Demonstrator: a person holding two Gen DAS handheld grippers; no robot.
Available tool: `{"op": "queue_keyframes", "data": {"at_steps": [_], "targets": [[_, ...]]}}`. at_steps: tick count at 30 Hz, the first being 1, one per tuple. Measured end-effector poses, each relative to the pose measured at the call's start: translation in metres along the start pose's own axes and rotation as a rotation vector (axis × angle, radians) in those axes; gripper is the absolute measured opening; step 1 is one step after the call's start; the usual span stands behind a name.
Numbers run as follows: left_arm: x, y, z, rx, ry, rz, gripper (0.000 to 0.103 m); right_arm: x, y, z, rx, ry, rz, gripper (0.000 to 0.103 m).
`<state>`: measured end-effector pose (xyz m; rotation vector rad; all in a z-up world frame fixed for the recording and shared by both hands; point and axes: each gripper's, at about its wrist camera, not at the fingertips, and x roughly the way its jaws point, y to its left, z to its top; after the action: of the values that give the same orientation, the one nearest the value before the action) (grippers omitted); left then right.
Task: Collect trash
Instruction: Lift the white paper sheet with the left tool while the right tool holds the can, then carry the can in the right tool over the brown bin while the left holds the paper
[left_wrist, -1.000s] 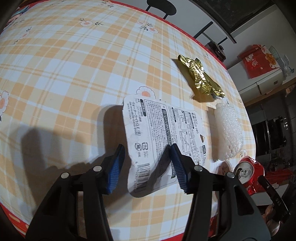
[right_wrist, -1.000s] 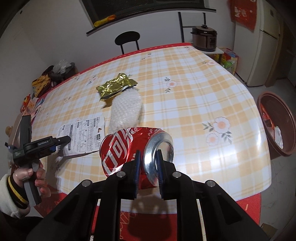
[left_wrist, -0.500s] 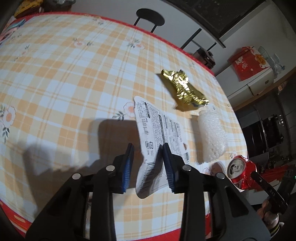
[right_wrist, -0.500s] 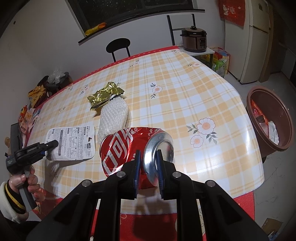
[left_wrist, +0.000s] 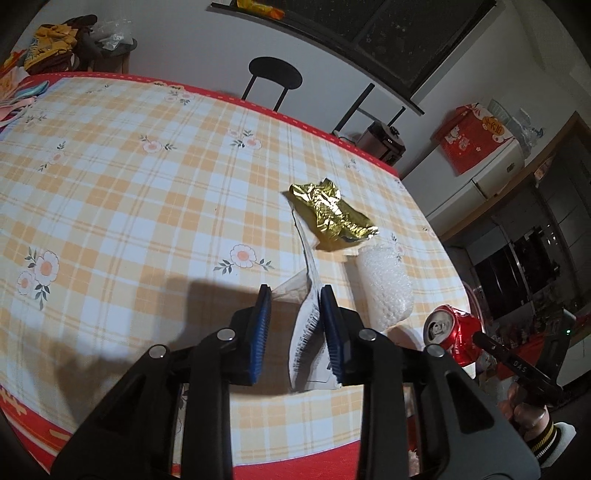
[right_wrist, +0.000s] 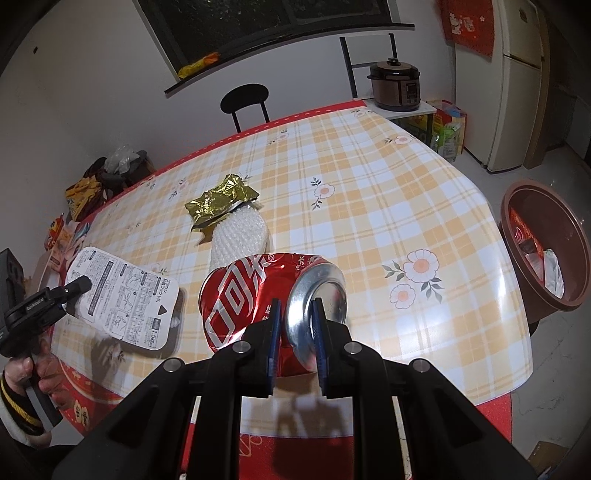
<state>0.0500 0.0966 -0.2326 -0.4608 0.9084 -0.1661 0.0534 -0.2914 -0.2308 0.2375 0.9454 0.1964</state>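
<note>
My left gripper (left_wrist: 295, 295) has a white printed packaging card (left_wrist: 308, 332) between its blue pads. Its jaws are still closing on the bent card. In the right wrist view the card (right_wrist: 125, 295) hangs lifted off the table in that gripper (right_wrist: 79, 286). My right gripper (right_wrist: 295, 308) is shut on the rim of a crushed red soda can (right_wrist: 236, 295), held above the table's near edge. The can (left_wrist: 454, 332) also shows at the right of the left wrist view. A crumpled gold wrapper (left_wrist: 332, 218) and a piece of white bubble wrap (left_wrist: 384, 291) lie on the table.
The table (right_wrist: 369, 192) has an orange checked cloth with a red border. A brown bin (right_wrist: 517, 221) with trash inside stands on the floor to the right. A black chair (right_wrist: 245, 99) stands at the far side. Bags and clutter (right_wrist: 88, 188) sit at the far left.
My left gripper's jaws have narrowed onto the card and it has risen, lifting the card off the table. The right gripper and its can have stayed put.
</note>
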Motion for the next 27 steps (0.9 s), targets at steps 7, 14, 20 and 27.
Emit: {"op": "queue_keyframes", "data": {"at_steps": [7, 14, 20, 27], "targets": [[-0.02, -0.01, 0.008, 0.017, -0.045, -0.005, 0.03, -0.003, -0.008, 0.002, 0.022, -0.01, 0.013, 0.018], [-0.028, -0.031, 0.013, 0.037, -0.065, -0.027, 0.03, -0.008, -0.021, 0.003, 0.044, -0.02, 0.023, 0.018], [-0.031, -0.055, 0.017, 0.05, -0.077, -0.06, 0.03, -0.017, -0.039, 0.004, 0.065, -0.035, 0.023, 0.018], [-0.026, -0.088, 0.019, 0.072, -0.083, -0.084, 0.03, -0.035, -0.074, 0.007, 0.104, -0.065, 0.005, 0.018]]}}
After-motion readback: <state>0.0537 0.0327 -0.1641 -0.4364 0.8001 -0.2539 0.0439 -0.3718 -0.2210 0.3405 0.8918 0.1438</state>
